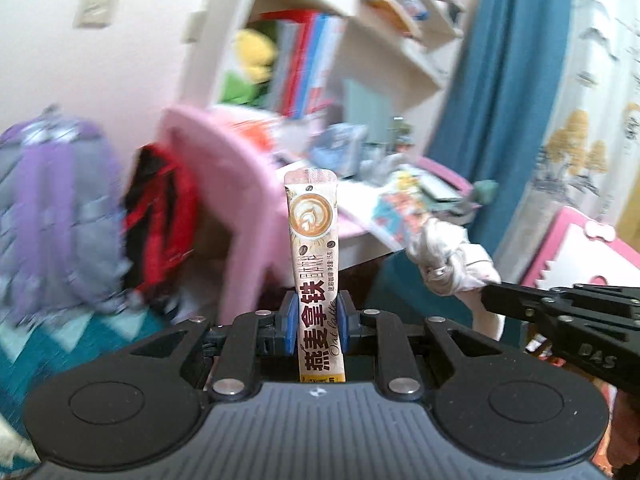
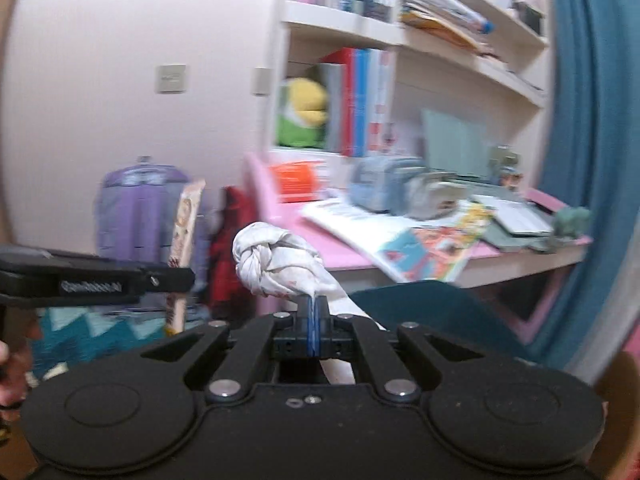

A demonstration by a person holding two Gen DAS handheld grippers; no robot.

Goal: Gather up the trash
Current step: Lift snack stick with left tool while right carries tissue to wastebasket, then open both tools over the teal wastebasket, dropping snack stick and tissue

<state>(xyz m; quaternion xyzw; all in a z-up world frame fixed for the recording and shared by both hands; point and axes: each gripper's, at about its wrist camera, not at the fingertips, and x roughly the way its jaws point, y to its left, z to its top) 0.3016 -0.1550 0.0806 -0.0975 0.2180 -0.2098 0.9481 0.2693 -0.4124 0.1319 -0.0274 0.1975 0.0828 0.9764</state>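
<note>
My left gripper (image 1: 318, 308) is shut on an oat latte stick sachet (image 1: 314, 248), which stands upright between its blue pads. The sachet also shows edge-on in the right wrist view (image 2: 185, 240). My right gripper (image 2: 313, 308) is shut on a crumpled, knotted white tissue wad (image 2: 276, 260), held in the air. The wad and the right gripper's black arm also show at the right of the left wrist view (image 1: 452, 260). Both grippers are raised in front of a pink desk (image 2: 344, 248).
The pink desk holds books, papers (image 2: 424, 252) and a blue pouch (image 2: 380, 188). White shelves (image 2: 400, 36) with books and a yellow-green plush rise behind it. A purple backpack (image 1: 52, 208) and a red-black bag (image 1: 160, 216) lean by the wall. A teal chair back (image 2: 424, 304) is near. A blue curtain (image 2: 588, 120) hangs right.
</note>
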